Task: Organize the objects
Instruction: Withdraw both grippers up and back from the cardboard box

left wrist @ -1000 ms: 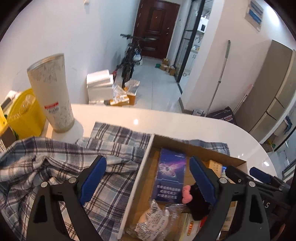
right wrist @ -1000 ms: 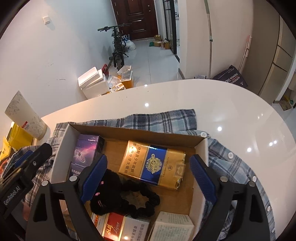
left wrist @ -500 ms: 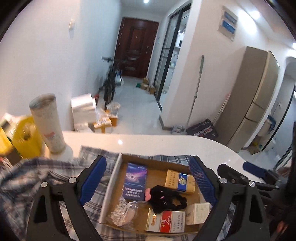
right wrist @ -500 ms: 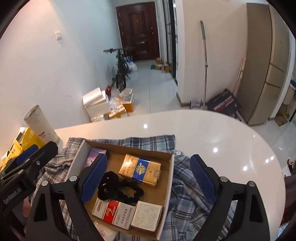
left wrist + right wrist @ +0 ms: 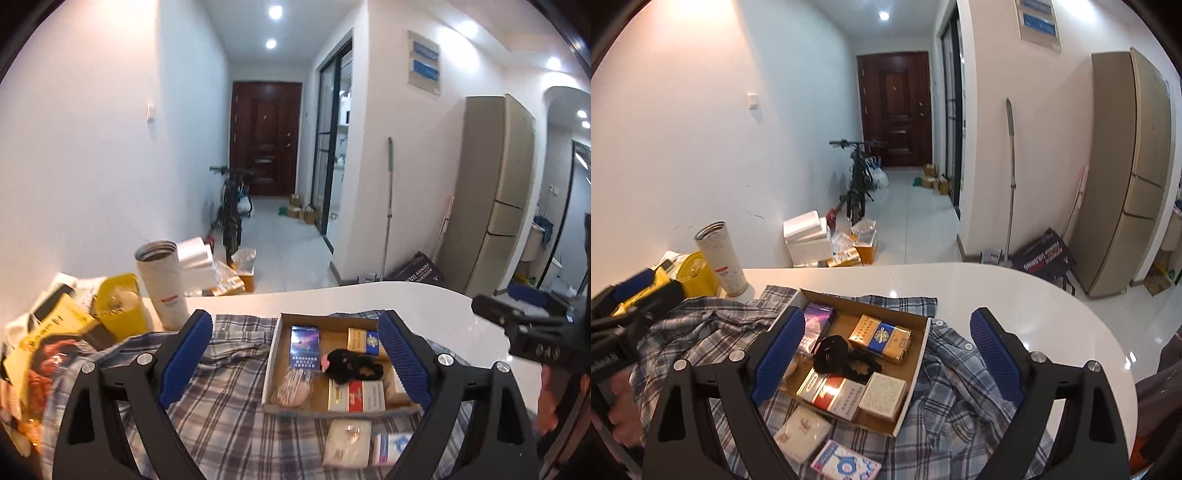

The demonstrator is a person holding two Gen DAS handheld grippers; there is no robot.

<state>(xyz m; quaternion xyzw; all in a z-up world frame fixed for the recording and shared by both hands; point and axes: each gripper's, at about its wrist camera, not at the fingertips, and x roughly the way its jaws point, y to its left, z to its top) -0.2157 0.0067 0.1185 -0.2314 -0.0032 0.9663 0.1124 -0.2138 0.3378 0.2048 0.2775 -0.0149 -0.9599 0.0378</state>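
A shallow cardboard box point(image 5: 271, 354) point(image 5: 916, 373) rests on a plaid shirt point(image 5: 229, 387) point(image 5: 960, 387). It holds a purple pack point(image 5: 304, 347), a gold and blue pack point(image 5: 881, 338), a black hair tie point(image 5: 347, 363) point(image 5: 834, 350), a red and white pack point(image 5: 356, 395) and a small white box point(image 5: 882, 393). Two tissue packets point(image 5: 347, 443) point(image 5: 846, 463) lie on the shirt in front of it. My left gripper point(image 5: 294, 321) and right gripper point(image 5: 887, 314) both hang above the box, open and holding nothing.
A tall white tumbler point(image 5: 162, 284) point(image 5: 720, 258) and yellow bags point(image 5: 122, 306) stand at the back left of the white rounded table point(image 5: 406, 299) point(image 5: 1015, 295). A hand point(image 5: 622, 421) holds the left gripper's handle. Beyond the table are a bicycle, boxes and a fridge.
Both grippers have risen and drawn back from the box, which looks smaller now. The tissue packets in front of it have come into view. Both pairs of jaws stay wide apart.
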